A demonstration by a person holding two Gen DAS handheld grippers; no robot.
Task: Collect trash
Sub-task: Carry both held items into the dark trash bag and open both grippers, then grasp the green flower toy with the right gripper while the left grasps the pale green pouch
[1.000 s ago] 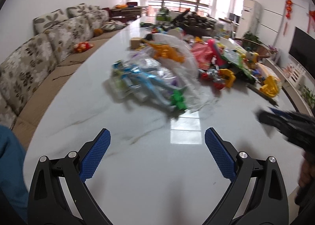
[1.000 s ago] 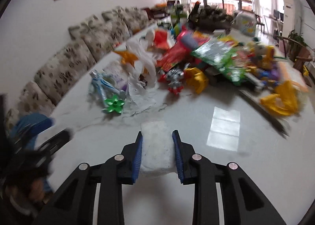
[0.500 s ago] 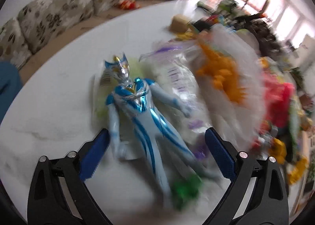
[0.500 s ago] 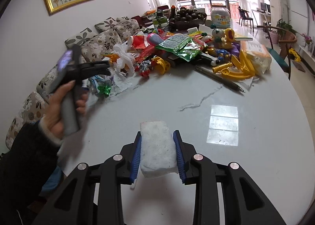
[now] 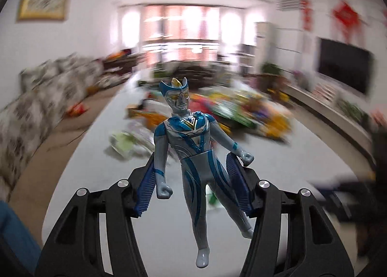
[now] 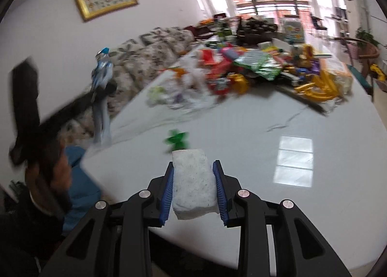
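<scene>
While left claw (image 5: 192,187) closes on figure (image 5: 191,146), right claw (image 6: 194,188) clamps sponge (image 6: 193,180); near table (image 6: 266,156) bare.

Glossy plastic figure (image 5: 191,153); rough white sponge (image 6: 193,180); polished marble table (image 6: 266,112).

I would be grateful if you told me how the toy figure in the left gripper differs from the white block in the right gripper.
The toy figure is blue and silver with a head and limbs; the white block is plain and rectangular. The figure sticks out well past the left gripper, whose jaws are closing on it; the block sits compactly in the right gripper. Both are held clear above the white table.
</scene>
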